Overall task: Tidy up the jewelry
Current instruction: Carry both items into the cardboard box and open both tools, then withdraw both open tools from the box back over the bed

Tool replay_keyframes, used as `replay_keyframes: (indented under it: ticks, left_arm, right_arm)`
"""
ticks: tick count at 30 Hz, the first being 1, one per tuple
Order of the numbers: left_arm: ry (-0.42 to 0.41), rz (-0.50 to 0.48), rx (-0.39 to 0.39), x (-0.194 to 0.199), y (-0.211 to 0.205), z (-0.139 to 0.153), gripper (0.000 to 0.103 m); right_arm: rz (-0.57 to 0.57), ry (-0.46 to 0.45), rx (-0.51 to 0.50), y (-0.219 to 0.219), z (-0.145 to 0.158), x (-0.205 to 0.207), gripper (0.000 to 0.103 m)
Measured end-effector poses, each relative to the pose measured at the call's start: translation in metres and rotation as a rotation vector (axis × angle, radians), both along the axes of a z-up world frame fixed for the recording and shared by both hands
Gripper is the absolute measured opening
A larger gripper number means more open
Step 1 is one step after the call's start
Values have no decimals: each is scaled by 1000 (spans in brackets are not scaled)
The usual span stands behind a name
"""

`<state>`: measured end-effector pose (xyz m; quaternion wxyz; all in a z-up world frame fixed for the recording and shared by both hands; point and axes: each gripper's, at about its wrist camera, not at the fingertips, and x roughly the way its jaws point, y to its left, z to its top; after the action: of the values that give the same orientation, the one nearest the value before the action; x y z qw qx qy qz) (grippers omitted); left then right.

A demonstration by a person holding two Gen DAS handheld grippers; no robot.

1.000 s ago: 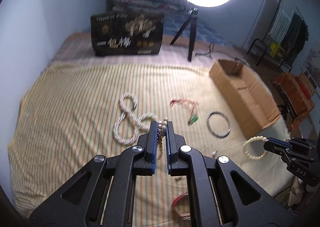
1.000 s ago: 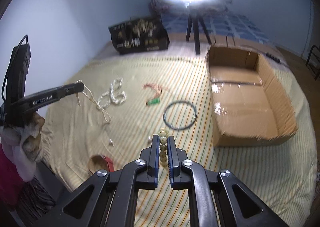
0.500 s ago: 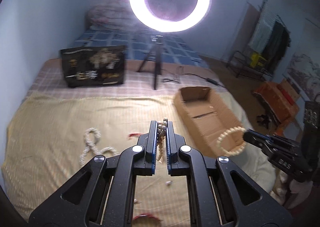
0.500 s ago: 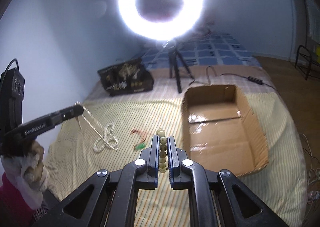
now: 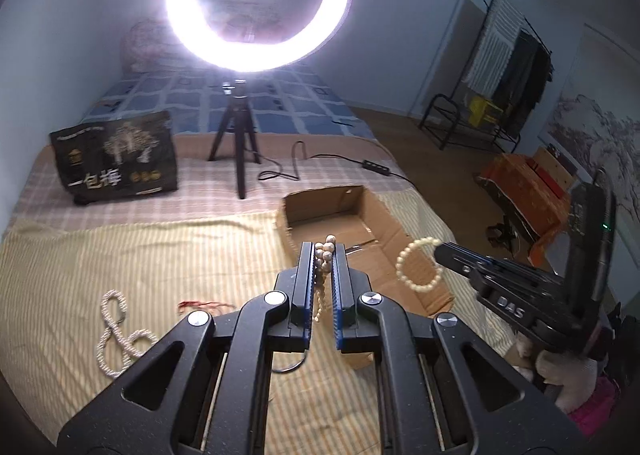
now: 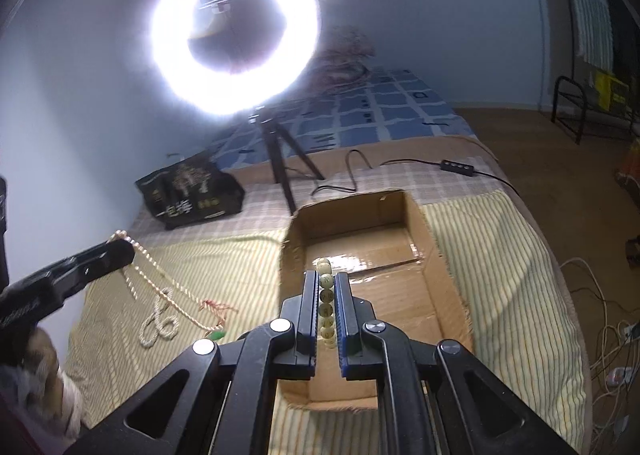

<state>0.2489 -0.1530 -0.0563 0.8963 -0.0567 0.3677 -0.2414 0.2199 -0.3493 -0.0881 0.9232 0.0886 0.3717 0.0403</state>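
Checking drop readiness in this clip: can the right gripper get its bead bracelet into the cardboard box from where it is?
Probably yes. The right gripper is shut on the bead bracelet and points over the cardboard box, whose top is open and shows nothing between. The left gripper, shut on the pearl necklace, is off to the side.

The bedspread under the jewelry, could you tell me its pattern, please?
Pale yellow bedspread with thin stripes, clearest in the right wrist view.

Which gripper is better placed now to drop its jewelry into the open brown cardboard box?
Right. The right gripper holds its cream bead bracelet over the open cardboard box. The left gripper holds a long pearl necklace trailing onto the striped cloth.
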Motion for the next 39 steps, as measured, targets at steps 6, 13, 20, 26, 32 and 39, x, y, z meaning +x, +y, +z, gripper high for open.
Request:
replay_keyframes:
  ticks: [6,13,20,26,32,39]
  left_arm:
    - [25,-55,-1,8,-33,-8,5]
    - [40,-95,-16,11,-57,-10,5]
    - [83,-125,6,17,-73,-31,5]
    - [141,-134,65,22,-83,-59,6]
    - [155,-120,99,24,-80,-69,43]
    - [129,-98,125,22,-64,-62,43]
  right_arm:
    - [-51,21,9,-18,-8,17,5]
    - [-81,65,-4,-28,-21,27,5]
    - [-111,106,-18,-45,-34,27,5]
    - [-121,154,-19,-55,-47,26,10]
    - [-149,155,-66,-55,-48,24,59]
    - [-181,134,-65,-63,-39,16,68]
